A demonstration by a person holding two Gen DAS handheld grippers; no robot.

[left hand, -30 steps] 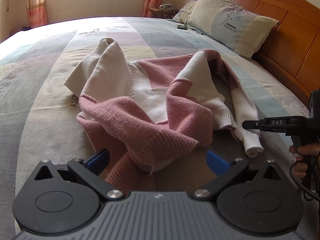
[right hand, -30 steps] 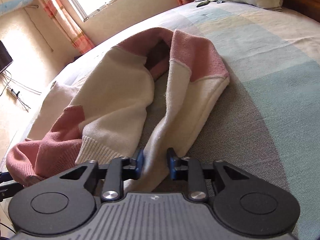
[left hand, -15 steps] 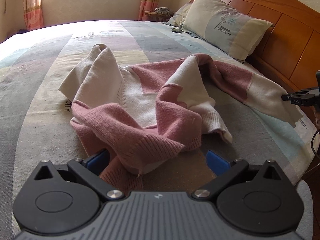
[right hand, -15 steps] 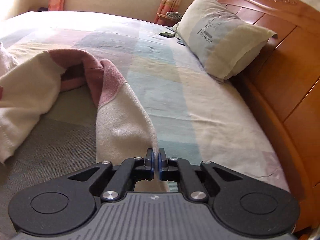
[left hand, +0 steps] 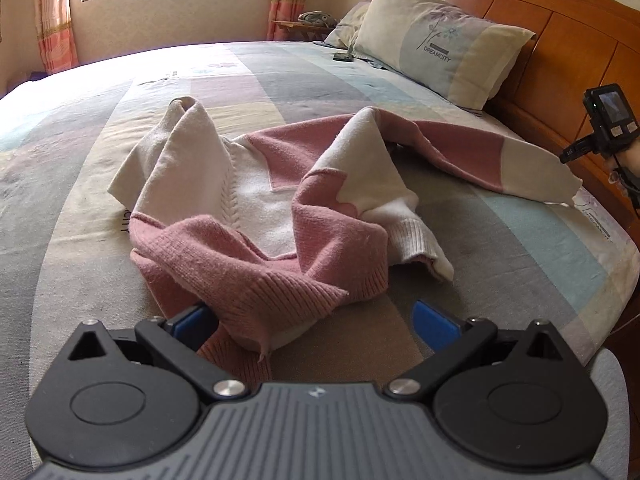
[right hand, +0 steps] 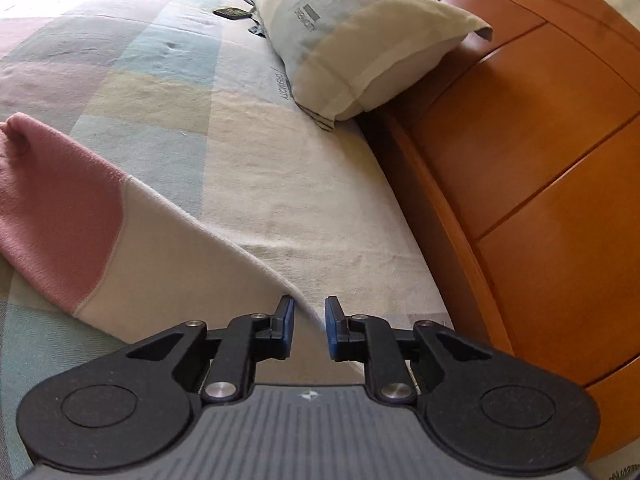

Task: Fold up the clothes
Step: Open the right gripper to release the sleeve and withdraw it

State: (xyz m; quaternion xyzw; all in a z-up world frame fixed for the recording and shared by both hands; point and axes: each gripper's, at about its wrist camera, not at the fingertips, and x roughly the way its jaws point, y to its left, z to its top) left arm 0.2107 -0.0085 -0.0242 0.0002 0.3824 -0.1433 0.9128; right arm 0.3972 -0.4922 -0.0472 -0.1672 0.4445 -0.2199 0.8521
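A pink and cream knit sweater (left hand: pixel 260 216) lies crumpled in the middle of the bed. My left gripper (left hand: pixel 316 322) is open wide, its blue pads on either side of the sweater's pink ribbed hem without pressing it. One sleeve (left hand: pixel 500 156) is stretched out to the right toward the headboard. In the right wrist view that sleeve (right hand: pixel 160 264) lies flat, and its cream end runs in between the jaws of my right gripper (right hand: pixel 308 328). Those jaws are opening, and a gap shows between the pads and the cloth. The right gripper (left hand: pixel 576 152) also shows at the right edge of the left wrist view.
A pillow (left hand: pixel 440 40) leans on the wooden headboard (left hand: pixel 560 40) at the right. A small dark object (left hand: pixel 342 56) lies near the pillow. The striped bedsheet (left hand: pixel 80 160) spreads left of the sweater. The bed's edge (left hand: pixel 616 264) drops off at the right. A window is at the back.
My right gripper closed on the sleeve's end, drew it out to the right toward the headboard, and its jaws have now parted. The left gripper has kept still.
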